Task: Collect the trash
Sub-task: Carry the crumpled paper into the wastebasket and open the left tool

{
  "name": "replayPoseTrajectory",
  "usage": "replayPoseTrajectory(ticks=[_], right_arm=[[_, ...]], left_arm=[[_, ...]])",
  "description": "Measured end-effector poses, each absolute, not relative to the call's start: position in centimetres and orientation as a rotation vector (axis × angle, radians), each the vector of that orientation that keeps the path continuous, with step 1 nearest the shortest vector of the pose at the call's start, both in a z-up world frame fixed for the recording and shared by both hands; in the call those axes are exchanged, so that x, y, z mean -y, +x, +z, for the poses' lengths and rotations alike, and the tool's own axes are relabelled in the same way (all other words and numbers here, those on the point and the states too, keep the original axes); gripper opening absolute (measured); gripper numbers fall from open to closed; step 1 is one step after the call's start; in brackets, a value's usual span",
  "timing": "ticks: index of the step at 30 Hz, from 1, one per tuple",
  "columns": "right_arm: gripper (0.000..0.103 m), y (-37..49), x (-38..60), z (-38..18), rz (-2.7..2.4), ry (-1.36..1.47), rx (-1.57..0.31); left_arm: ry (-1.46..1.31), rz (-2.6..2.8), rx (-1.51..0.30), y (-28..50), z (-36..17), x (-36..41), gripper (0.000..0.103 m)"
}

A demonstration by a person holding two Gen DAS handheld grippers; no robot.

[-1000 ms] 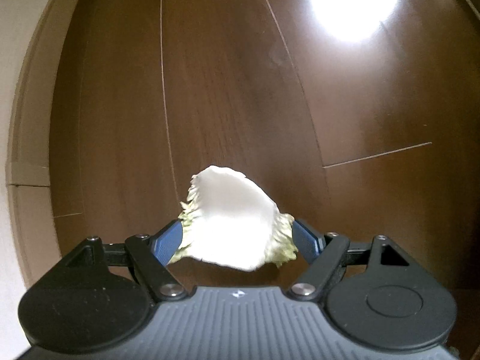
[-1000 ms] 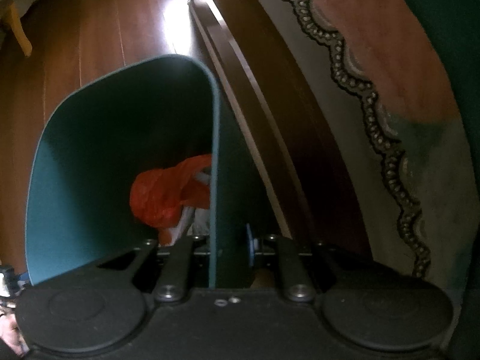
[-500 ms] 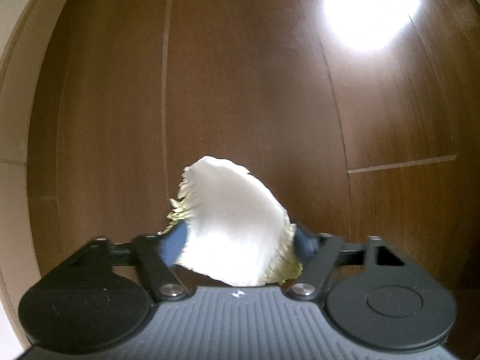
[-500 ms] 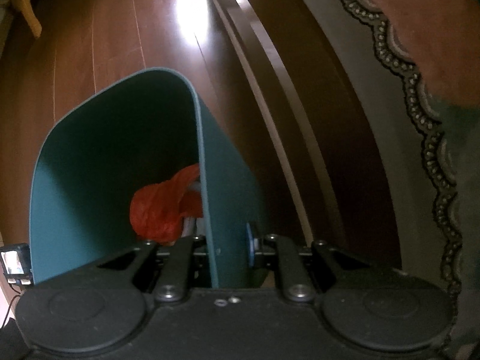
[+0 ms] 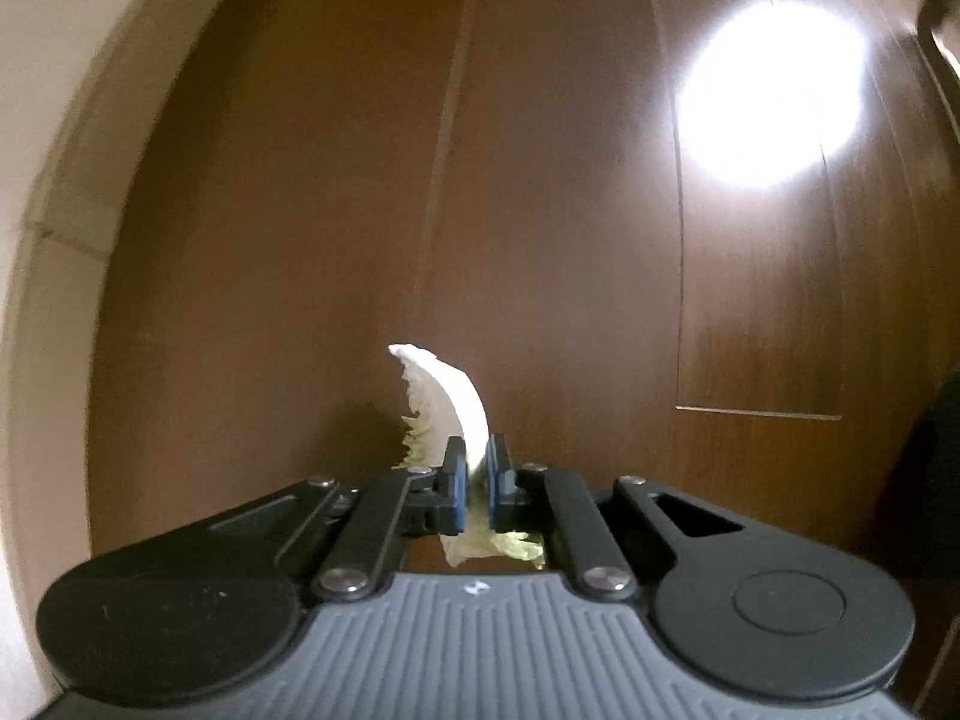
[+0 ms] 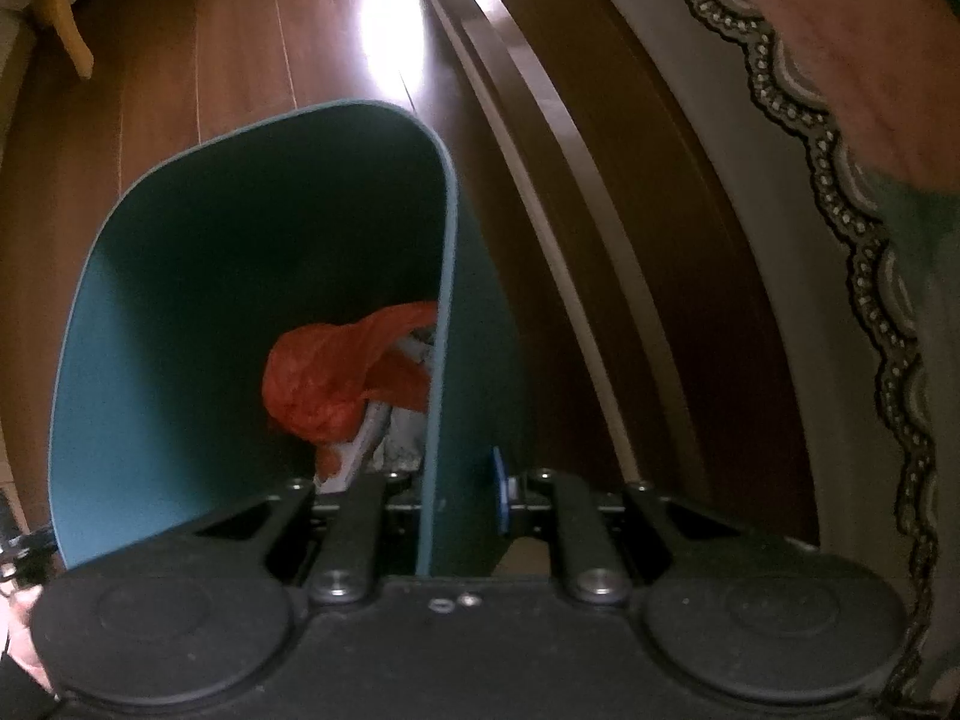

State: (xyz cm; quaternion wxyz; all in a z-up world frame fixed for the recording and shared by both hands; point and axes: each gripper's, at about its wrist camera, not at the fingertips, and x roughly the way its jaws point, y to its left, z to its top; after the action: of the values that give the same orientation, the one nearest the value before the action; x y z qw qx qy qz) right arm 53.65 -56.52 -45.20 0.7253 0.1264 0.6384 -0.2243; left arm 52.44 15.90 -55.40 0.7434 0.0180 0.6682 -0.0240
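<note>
In the left wrist view my left gripper (image 5: 474,480) is shut on a white and pale green cabbage leaf (image 5: 450,396). The leaf is folded between the blue pads and sticks up above the dark wood floor (image 5: 540,210). In the right wrist view my right gripper (image 6: 462,498) is shut on the right wall of a teal trash bin (image 6: 180,312) and holds it. Inside the bin lie a crumpled red plastic bag (image 6: 342,372) and some pale scraps (image 6: 402,438).
A cream wall and baseboard (image 5: 54,180) curve along the left of the left wrist view. A lamp glare (image 5: 774,96) shines on the floor. In the right wrist view a dark wood threshold (image 6: 540,138), a patterned rug (image 6: 840,60) and a chair leg (image 6: 66,36) show.
My left gripper has closed on the cabbage leaf, folding it narrow between the pads. The right gripper keeps hold of the bin, and its view has shifted slightly over the floor.
</note>
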Motion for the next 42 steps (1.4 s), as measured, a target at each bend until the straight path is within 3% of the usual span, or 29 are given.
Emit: replayPoseTrajectory(ticks=[8, 21, 25, 30, 42], right_arm=[[0.015, 53.0, 55.9, -45.1, -0.465, 0.276, -1.419], [0.016, 52.7, 53.8, -44.0, -0.387, 0.318, -1.437], [0.016, 52.9, 52.4, -43.3, -0.349, 0.343, -1.434], [0.016, 53.3, 50.8, -41.8, -0.286, 0.349, -1.431], [0.015, 53.0, 49.0, -40.4, -0.196, 0.373, -1.423]], left_arm=[[0.049, 0.006, -1.442, 51.5, -47.8, -17.5, 0.005], [0.004, -0.183, -1.292, 50.4, -22.8, -8.6, 0.005], [0.026, -0.272, -1.283, 50.1, -18.6, -5.3, 0.005], [0.105, -0.402, -1.279, 48.2, -16.9, 0.0, 0.005], [0.129, -0.467, -1.523, 47.4, -22.7, 4.6, 0.005]])
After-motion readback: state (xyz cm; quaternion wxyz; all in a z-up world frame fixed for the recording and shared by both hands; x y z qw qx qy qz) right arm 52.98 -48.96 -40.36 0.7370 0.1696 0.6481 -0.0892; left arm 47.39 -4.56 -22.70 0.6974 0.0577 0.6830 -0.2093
